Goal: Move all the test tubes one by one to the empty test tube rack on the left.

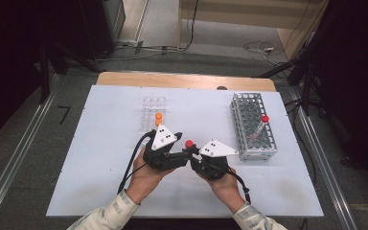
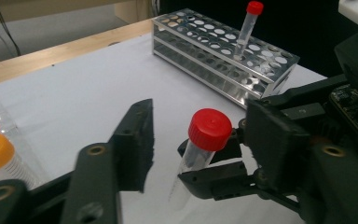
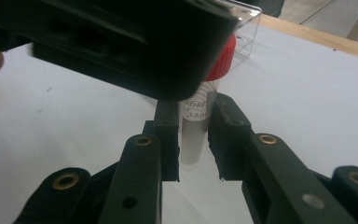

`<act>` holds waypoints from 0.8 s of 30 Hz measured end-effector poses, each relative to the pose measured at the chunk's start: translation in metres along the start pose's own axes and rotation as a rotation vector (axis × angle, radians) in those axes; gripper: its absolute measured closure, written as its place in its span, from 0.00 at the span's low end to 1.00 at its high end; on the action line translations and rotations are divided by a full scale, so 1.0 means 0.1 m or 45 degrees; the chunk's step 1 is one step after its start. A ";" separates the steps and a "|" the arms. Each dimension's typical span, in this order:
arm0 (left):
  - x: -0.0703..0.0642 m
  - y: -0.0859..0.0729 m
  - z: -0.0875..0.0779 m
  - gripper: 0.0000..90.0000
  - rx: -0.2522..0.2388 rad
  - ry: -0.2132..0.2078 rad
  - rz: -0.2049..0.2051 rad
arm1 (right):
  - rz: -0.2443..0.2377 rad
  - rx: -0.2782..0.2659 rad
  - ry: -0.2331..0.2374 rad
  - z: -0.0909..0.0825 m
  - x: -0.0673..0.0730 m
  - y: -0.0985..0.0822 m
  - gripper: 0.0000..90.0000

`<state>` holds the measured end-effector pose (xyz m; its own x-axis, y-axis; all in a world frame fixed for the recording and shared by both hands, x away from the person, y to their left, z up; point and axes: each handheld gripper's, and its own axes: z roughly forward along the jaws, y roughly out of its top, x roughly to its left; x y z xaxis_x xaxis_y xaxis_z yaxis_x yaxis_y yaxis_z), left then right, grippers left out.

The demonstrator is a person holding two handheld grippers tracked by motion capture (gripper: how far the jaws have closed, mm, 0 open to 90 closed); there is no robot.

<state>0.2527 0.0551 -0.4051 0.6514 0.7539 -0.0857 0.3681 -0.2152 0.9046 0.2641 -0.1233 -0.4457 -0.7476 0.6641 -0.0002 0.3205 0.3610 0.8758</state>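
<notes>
Mid-table, my right gripper (image 1: 191,152) is shut on the clear body of a red-capped tube (image 1: 189,143) and holds it upright. In the right gripper view the tube (image 3: 193,135) sits pinched between the two black jaws of that gripper (image 3: 195,114), under the dark bulk of the left gripper (image 3: 121,42). My left gripper (image 1: 184,149) comes in from the left. In its own view the jaws of the left gripper (image 2: 196,109) stand on either side of the red cap (image 2: 209,128). A gap shows on the cap's left side.
A metal tube rack (image 1: 253,127) stands at the right with one red-capped tube (image 1: 262,123) leaning in it. A clear plastic rack (image 1: 152,108) with orange-capped tubes (image 1: 158,116) sits behind the left gripper. The white table sheet (image 1: 100,143) ends near the person's sleeves.
</notes>
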 end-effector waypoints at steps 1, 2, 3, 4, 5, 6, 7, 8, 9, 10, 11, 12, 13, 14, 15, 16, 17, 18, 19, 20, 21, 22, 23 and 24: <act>0.00 0.00 0.00 0.53 -0.001 0.000 0.003 | -0.003 -0.001 0.003 0.00 0.01 0.00 0.79; 0.00 0.00 0.00 0.56 -0.001 -0.002 0.005 | -0.005 -0.003 0.004 0.00 0.02 0.01 0.79; 0.00 0.00 -0.01 0.59 -0.002 -0.004 0.006 | -0.006 -0.005 0.009 0.00 0.02 0.01 0.79; -0.01 -0.01 -0.01 0.61 -0.001 -0.007 0.009 | -0.006 -0.005 0.009 0.00 0.02 0.01 0.79; -0.01 -0.01 0.00 0.65 0.001 -0.013 0.014 | -0.006 -0.006 0.009 0.00 0.02 0.01 0.79; -0.01 -0.01 0.00 0.67 0.005 -0.019 0.016 | -0.007 -0.006 0.010 0.00 0.02 0.01 0.79; -0.02 -0.01 0.00 0.69 0.005 -0.020 0.018 | -0.007 -0.006 0.010 0.00 0.02 0.01 0.79; -0.02 -0.02 0.01 0.70 0.010 -0.024 0.023 | -0.007 -0.005 0.010 0.00 0.02 0.01 0.79; -0.02 -0.02 0.01 0.71 0.010 -0.027 0.024 | -0.007 -0.006 0.009 0.00 0.02 0.01 0.79; -0.03 -0.02 0.02 0.71 0.014 -0.027 0.027 | -0.007 -0.006 0.010 0.00 0.02 0.01 0.79; -0.03 -0.02 0.02 0.72 0.014 -0.028 0.027 | -0.007 -0.006 0.011 0.00 0.02 0.01 0.79; -0.03 -0.02 0.02 0.73 0.018 -0.026 0.029 | -0.006 -0.005 0.012 0.00 0.03 0.01 0.79; -0.03 -0.03 0.02 0.74 0.017 -0.023 0.032 | -0.008 -0.006 0.012 0.00 0.03 0.01 0.79; -0.03 -0.03 0.02 0.75 0.013 -0.020 0.037 | -0.006 -0.004 0.011 -0.01 0.03 0.01 0.79; -0.03 -0.03 0.02 0.76 0.012 -0.016 0.041 | -0.005 -0.004 0.013 -0.01 0.03 0.01 0.79; -0.03 -0.03 0.02 0.76 0.012 -0.013 0.044 | -0.004 -0.004 0.014 -0.01 0.03 0.01 0.79; -0.03 -0.03 0.02 0.76 0.013 -0.013 0.044 | -0.005 -0.003 0.014 -0.01 0.03 0.02 0.79; -0.03 -0.03 0.01 0.76 0.014 -0.013 0.043 | -0.004 -0.003 0.015 -0.01 0.03 0.01 0.79; -0.02 -0.03 0.01 0.77 0.015 -0.014 0.044 | -0.003 -0.003 0.019 -0.01 0.04 0.01 0.77; -0.02 -0.02 0.01 0.77 0.014 -0.013 0.043 | -0.008 -0.006 0.025 -0.01 0.04 0.01 0.73; -0.01 -0.02 0.00 0.77 0.008 -0.010 0.035 | -0.009 -0.005 0.031 -0.01 0.04 0.02 0.69; 0.01 -0.01 -0.01 0.77 0.004 -0.008 0.028 | -0.009 -0.002 0.037 -0.01 0.04 0.02 0.63; 0.03 -0.01 -0.03 0.77 0.003 -0.008 0.024 | -0.012 -0.001 0.041 -0.02 0.04 0.02 0.58; 0.05 0.00 -0.05 0.77 -0.001 -0.002 0.016 | -0.010 0.004 0.043 -0.02 0.03 0.03 0.51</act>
<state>0.2528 0.0617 -0.4038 0.6567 0.7504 -0.0751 0.3597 -0.2242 0.9057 0.2611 -0.1216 -0.4424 -0.7694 0.6387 0.0093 0.3163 0.3684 0.8742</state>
